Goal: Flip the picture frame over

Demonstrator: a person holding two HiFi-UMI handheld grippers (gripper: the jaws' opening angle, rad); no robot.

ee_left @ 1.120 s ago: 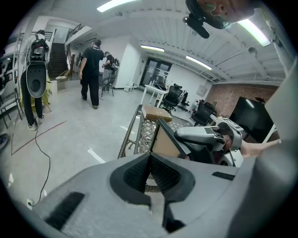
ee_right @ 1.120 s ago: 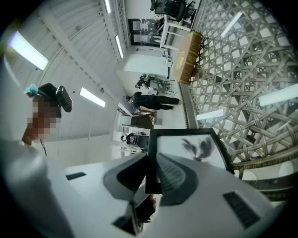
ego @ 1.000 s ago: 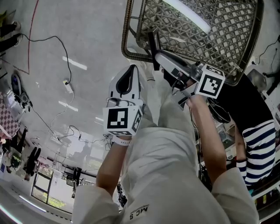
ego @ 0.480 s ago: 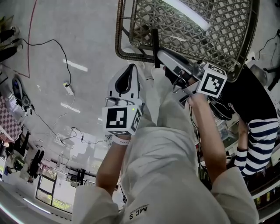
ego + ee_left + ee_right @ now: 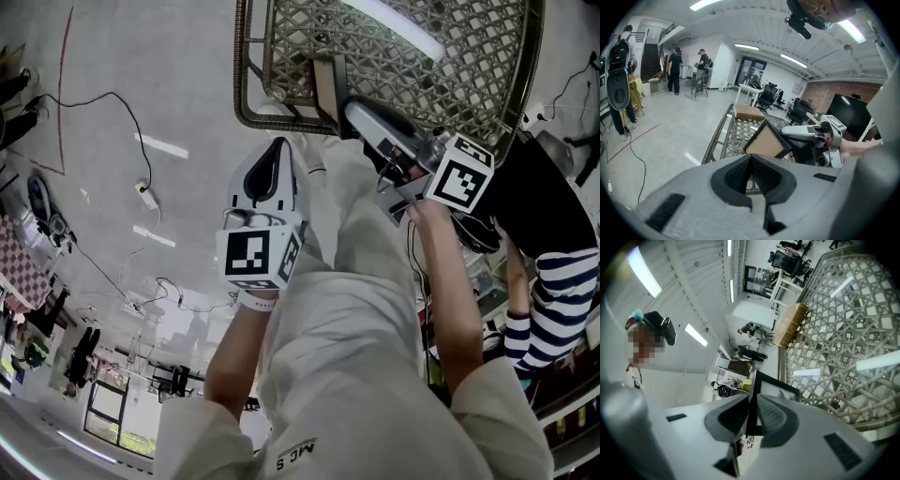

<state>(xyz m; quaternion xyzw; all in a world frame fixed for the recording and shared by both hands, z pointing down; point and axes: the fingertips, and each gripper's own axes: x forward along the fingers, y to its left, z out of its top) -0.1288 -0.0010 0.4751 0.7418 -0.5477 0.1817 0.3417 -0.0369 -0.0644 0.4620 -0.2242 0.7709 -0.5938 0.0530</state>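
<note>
Picture frame point(image 5: 780, 391) clamped edgewise in right tongs point(image 5: 753, 404) over woven tabletop point(image 5: 422, 84); left tongs point(image 5: 751, 159) clenched, empty

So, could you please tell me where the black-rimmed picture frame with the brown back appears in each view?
Head view: the black-rimmed picture frame is at top centre, seen nearly edge-on, clamped in the right gripper.
Left gripper view: the frame sits at centre, brown back showing.
Right gripper view: the frame is at lower centre, its edge between the jaws, front side showing.
Shared landmark: the woven lattice table behind the frame in all three.
</note>
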